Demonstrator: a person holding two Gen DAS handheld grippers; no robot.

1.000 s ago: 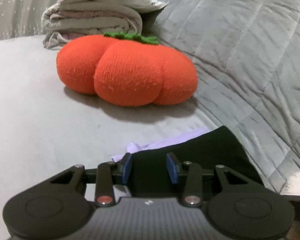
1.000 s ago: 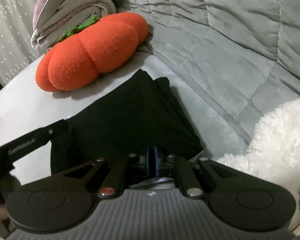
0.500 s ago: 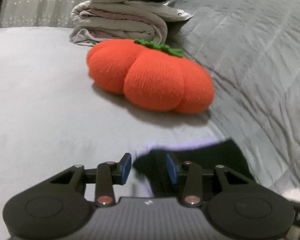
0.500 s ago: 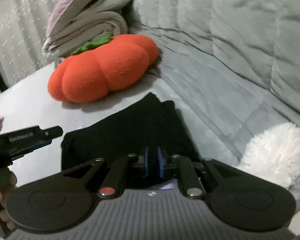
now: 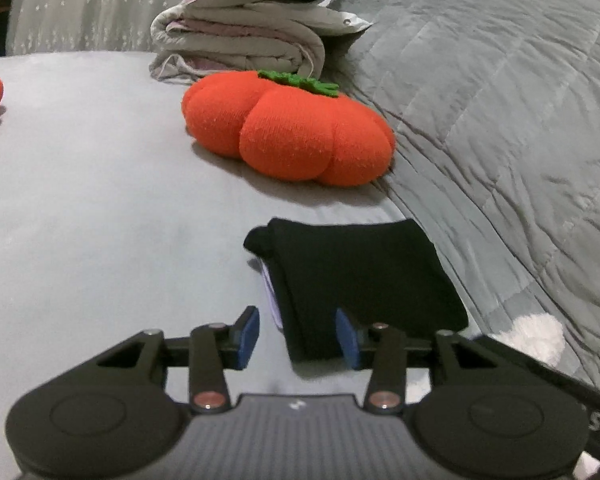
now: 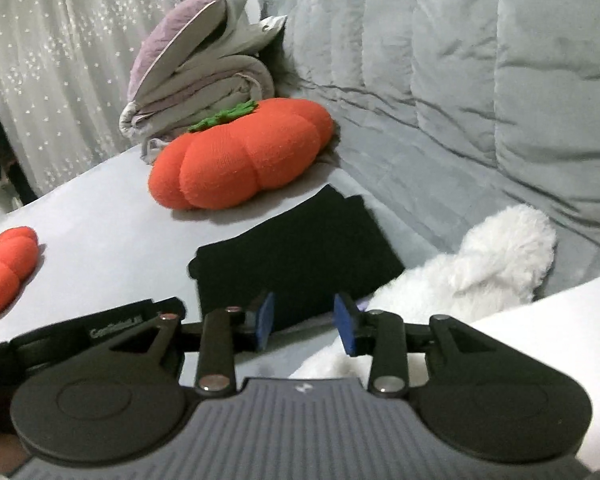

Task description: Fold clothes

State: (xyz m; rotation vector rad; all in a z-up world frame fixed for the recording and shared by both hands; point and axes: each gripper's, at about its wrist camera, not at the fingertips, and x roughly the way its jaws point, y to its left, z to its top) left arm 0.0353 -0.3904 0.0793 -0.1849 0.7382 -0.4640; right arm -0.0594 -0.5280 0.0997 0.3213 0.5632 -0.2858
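The black garment (image 5: 360, 280) is lying on the grey bed (image 5: 100, 200) as a compact folded rectangle, just beside the quilted grey duvet (image 5: 500, 120) and near the orange pumpkin cushion (image 5: 292, 132). A pale lilac strip (image 5: 270, 292) is showing at its left edge; whether that is a lining or a second item underneath cannot be told.

The left gripper (image 5: 297, 336) is hovering at the near edge of the garment with its jaws standing apart and holding nothing. The right gripper (image 6: 305, 322) is likewise hovering over the near edge, jaws spread and empty, with a white fluffy toy (image 6: 480, 264) lying just to its right.

Judgement on progress: the garment is sitting in the condition the task asks for, with squared edges and layers stacked flat. One corner at the far left is bunching slightly. No other loose clothing is showing in either view; the folded bedding (image 5: 244, 40) behind the cushion is already stacked. Whether further garments are waiting out of view cannot be determined.
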